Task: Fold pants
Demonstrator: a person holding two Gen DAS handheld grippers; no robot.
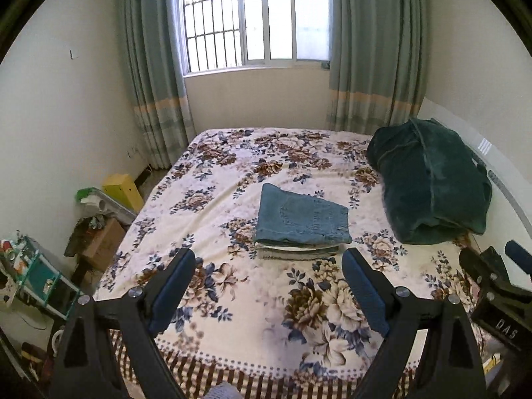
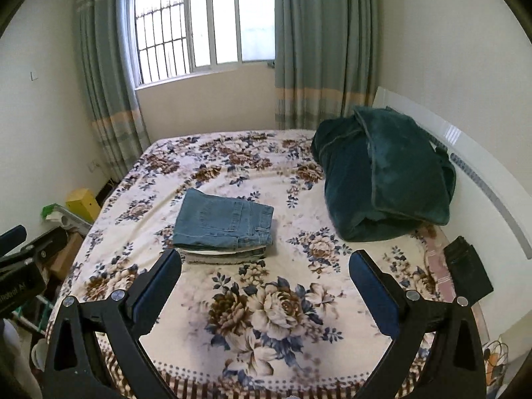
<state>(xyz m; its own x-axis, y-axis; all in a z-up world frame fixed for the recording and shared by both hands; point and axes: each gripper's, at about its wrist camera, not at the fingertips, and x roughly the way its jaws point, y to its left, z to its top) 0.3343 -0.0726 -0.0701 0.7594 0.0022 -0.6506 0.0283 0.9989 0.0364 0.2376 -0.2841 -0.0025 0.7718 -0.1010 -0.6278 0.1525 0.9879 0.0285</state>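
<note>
Left gripper [image 1: 267, 259]: I see jaws spread wide, empty.
Right gripper [image 2: 266, 262]: mine too, parted, nothing between.
Pants [image 1: 301, 217]: folded atop a stack, possibly other garments, mid-bed [image 1: 232, 349], beyond both grippers.

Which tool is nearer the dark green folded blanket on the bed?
Right. The right tool hangs open above the bed's near end, closer to the blanket; the left tool, also open, sits further left, facing the folded jeans.
</note>
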